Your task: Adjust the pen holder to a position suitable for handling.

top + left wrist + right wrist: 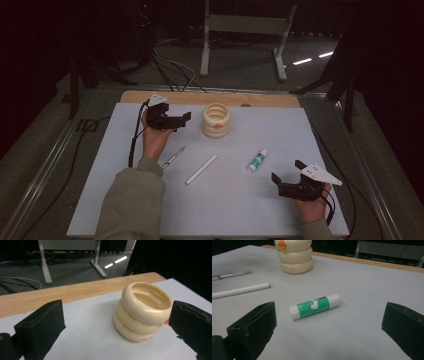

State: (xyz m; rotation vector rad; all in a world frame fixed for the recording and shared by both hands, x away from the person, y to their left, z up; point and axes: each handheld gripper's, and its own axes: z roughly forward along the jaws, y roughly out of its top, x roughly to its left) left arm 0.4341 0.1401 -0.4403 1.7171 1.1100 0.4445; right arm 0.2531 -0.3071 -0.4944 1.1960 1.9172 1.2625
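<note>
On the white worktop (150, 200) your right gripper (329, 325), fingers wide apart, faces the glue stick (315, 306), lying crosswise between them; your left gripper (176, 121) also gapes.

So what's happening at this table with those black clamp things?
A person holds a hand-held gripper in each hand. The left hand-held gripper is open beside a cream ringed holder at the back of the table. The right hand-held gripper is open too, aimed at a green glue stick lying on the white mat. A pen and a white marker lie untouched between them.
</note>
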